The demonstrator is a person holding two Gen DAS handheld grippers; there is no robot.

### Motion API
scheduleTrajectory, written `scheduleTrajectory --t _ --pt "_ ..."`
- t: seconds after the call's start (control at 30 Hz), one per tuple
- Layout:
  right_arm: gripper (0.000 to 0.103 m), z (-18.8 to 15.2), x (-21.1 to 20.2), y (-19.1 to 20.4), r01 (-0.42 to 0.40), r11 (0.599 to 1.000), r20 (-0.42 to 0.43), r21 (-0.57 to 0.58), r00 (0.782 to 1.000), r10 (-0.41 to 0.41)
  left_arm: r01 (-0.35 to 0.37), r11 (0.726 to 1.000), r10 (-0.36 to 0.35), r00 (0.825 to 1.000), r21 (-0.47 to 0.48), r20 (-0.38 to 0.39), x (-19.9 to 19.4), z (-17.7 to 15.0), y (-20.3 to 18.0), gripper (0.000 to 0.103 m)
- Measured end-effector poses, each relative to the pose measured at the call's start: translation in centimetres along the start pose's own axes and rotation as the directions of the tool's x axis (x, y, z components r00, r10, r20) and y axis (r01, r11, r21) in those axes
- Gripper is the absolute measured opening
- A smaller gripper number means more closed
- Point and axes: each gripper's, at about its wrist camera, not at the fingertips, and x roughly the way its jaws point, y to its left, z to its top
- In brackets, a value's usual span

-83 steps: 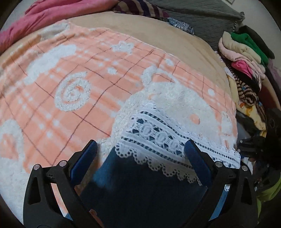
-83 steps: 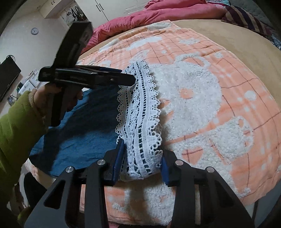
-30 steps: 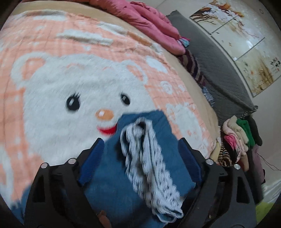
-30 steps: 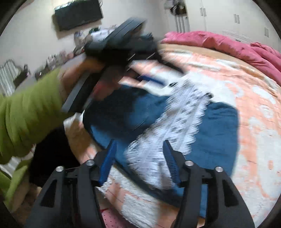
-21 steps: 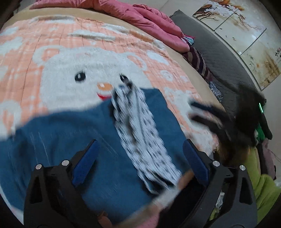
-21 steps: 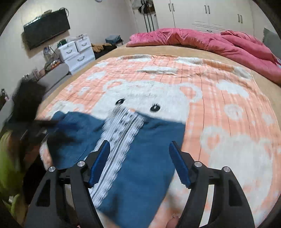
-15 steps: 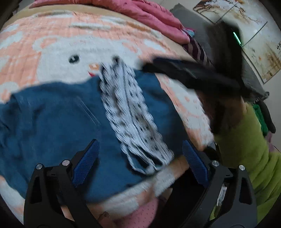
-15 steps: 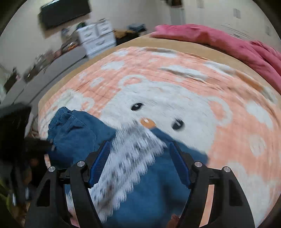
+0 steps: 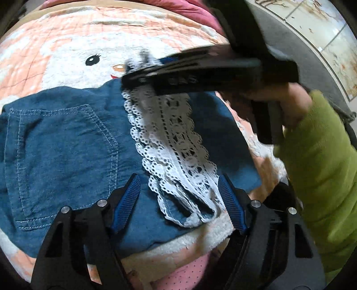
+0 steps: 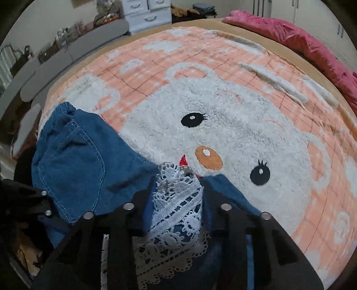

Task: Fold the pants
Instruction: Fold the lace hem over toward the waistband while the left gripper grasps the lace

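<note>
On the bed, a fuzzy orange blanket with a big white bear face point(image 10: 223, 125) is spread out, and the blue denim pants with white lace trim point(image 9: 67, 142) lie folded on its near edge.

In the left wrist view, the pants fill the lower left and middle of the frame. A stitched back pocket point(image 9: 62, 156) shows at the left. The white lace trim point(image 9: 176, 151) runs down the middle like a stripe. The left gripper point(image 9: 178, 198) sits at the bottom, its blue fingers point(image 9: 126, 200) closing on each side of the lace end but not pressing it. Only this view shows the person's green sleeve point(image 9: 319, 178) at the right and the hand point(image 9: 287, 100) around the handle of the right gripper point(image 9: 133, 75), which reaches across the top of the frame to the far end of the lace.

In the right wrist view, the bear's eyes and orange nose point(image 10: 208, 158) fill the middle. The pants point(image 10: 75, 160) lie at the lower left. The right gripper point(image 10: 178, 185) has its fingers closing on the bunched lace point(image 10: 178, 200), and they seem to pinch it. Only this view shows the white drawers point(image 10: 145, 13) at the top and the pink quilt point(image 10: 301, 42) at the upper right. No box or basket can be made out.
</note>
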Motion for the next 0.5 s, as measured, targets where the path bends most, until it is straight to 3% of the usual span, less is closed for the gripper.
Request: scheduleTrajectory --t 0.07,0.13,0.2,0.27,0.37,0.5 --pt "0.026 -0.5 -0.7 -0.4 -0.008 0.999 0.043 0.035 0.999 0.007 0.008 1.0 -0.008 1.0 -0.021 0.01 0.2 0.1 0.4 0.064" --pt "0.026 -1.2 -2.2 -1.0 -0.028 0.996 0.099 0.082 0.995 0.02 0.013 1.0 -0.013 1.0 -0.016 0.02 0.3 0.2 0.2 0.057" --pt "0.026 -1.5 -3.6 -1.1 -0.029 0.995 0.14 0.096 0.99 0.016 0.015 1.0 -0.015 1.0 -0.01 0.022 0.4 0.2 -0.1 0.033" --pt "0.026 -1.4 -5.2 -1.2 -0.023 0.994 0.178 0.107 0.984 0.004 0.007 1.0 -0.007 1.0 -0.005 0.021 0.7 0.4 -0.1 0.019" --pt "0.026 -0.5 -6.0 -0.9 -0.011 0.996 0.188 0.093 0.982 -0.006 0.027 1.0 -0.026 0.999 -0.014 0.041 0.2 0.5 -0.1 0.017" --pt "0.026 1.5 -4.0 0.4 0.072 0.997 0.118 0.041 0.99 -0.077 -0.002 1.0 0.003 0.999 -0.008 0.049 -0.4 0.2 0.3 0.017"
